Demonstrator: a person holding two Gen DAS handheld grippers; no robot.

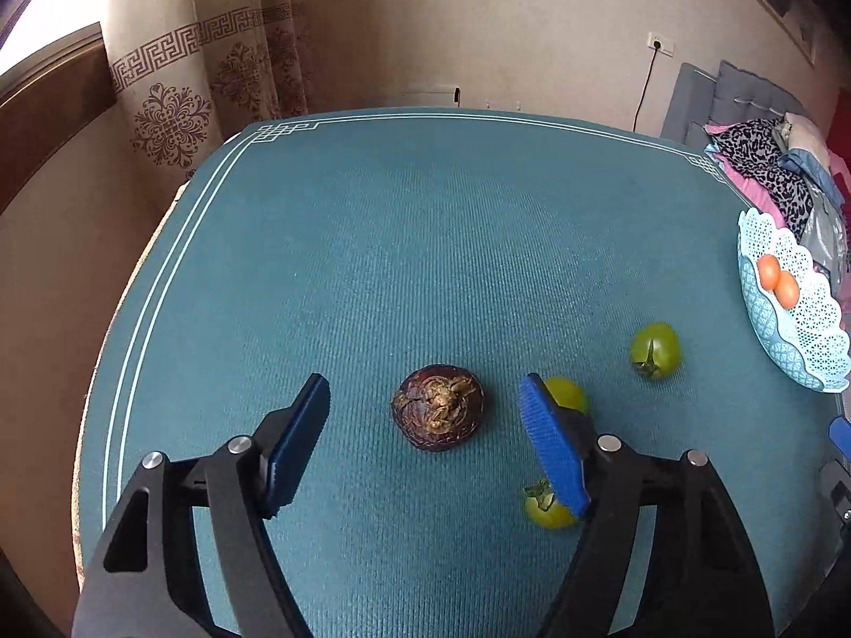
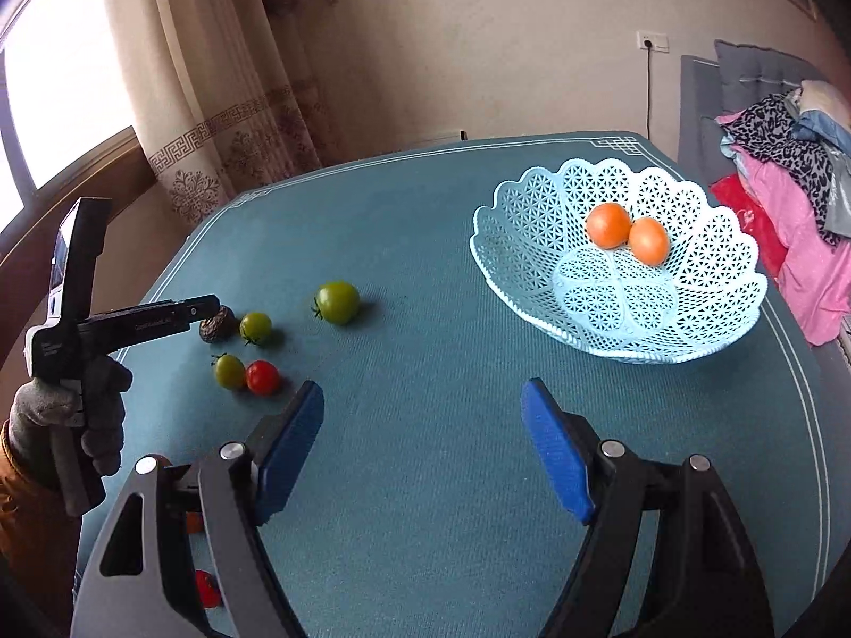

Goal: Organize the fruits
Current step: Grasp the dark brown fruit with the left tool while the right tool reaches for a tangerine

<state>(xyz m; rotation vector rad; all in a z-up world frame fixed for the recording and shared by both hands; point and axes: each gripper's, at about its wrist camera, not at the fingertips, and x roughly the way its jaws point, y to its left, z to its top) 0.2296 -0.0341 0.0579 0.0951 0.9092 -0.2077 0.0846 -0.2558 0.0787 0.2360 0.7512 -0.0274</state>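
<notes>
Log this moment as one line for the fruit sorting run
left gripper: open, around dark brown fruit, not touching | right gripper: open, empty | basket: two orange tomatoes

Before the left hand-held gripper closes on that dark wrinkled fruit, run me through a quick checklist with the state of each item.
1. Dark brown wrinkled round fruit lies between the fingers of the left hand-held gripper: ok.
2. Pads clear of it, jaws apart: ok.
3. Small green tomato sits just behind the right finger and may get nudged: not ok.
4. Pale blue lattice plastic basket has room; it holds two orange tomatoes: ok.
5. Right hand-held gripper is open and empty, away from the fruit cluster: ok.
6. Fingertips low enough on the fruit: cannot tell.
</notes>
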